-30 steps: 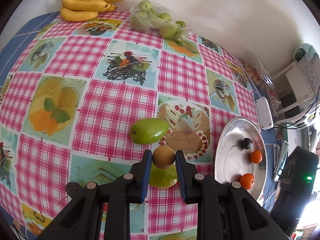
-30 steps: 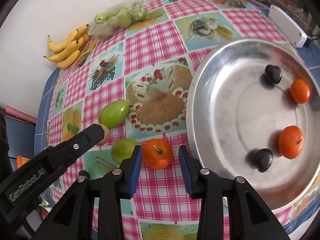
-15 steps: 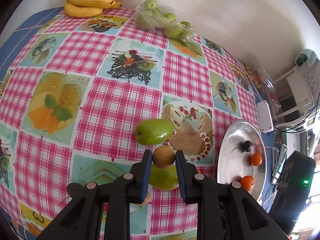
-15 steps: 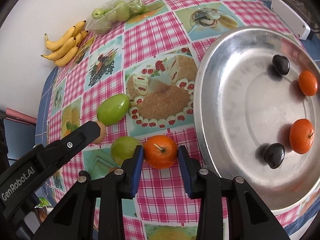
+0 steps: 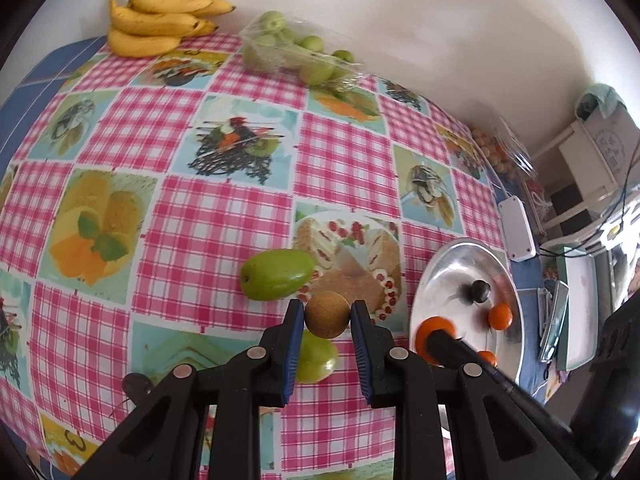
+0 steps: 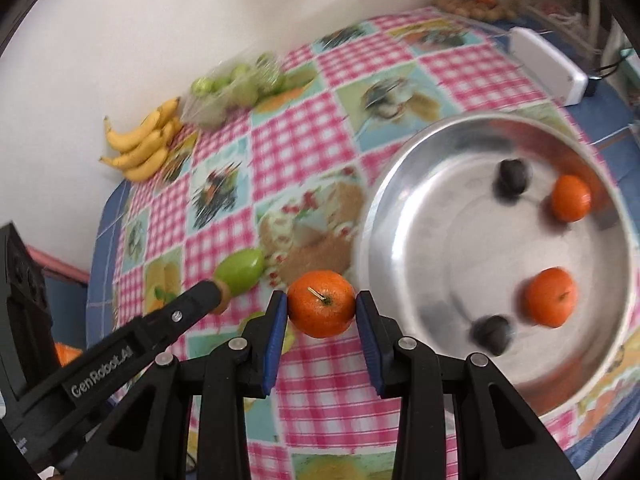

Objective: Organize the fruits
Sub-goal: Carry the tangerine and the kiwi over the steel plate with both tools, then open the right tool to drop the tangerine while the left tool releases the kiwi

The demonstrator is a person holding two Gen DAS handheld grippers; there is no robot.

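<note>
My left gripper (image 5: pixel 326 316) is shut on a round brown fruit (image 5: pixel 327 314), held above a green fruit (image 5: pixel 316 358) on the checked tablecloth. An oval green mango (image 5: pixel 277 274) lies just beyond it. My right gripper (image 6: pixel 321 310) is shut on an orange (image 6: pixel 321 309) and holds it off the cloth, left of the steel plate (image 6: pixel 404 208). On that plate lie two oranges (image 6: pixel 550 297) (image 6: pixel 571 197) and two dark fruits (image 6: pixel 494 334) (image 6: pixel 513 176). The right gripper's finger (image 5: pixel 452 350) with the orange (image 5: pixel 434 330) shows in the left wrist view.
Bananas (image 5: pixel 156 24) and a clear bag of green fruits (image 5: pixel 296 50) sit at the table's far edge by the white wall. A white box (image 5: pixel 516 232) and a bag of small fruits (image 5: pixel 496 148) lie beyond the plate. A chair and clutter stand at the right.
My right gripper closed on the orange, lifted it off the cloth and carried it toward the plate. The left gripper kept the brown fruit and barely moved.
</note>
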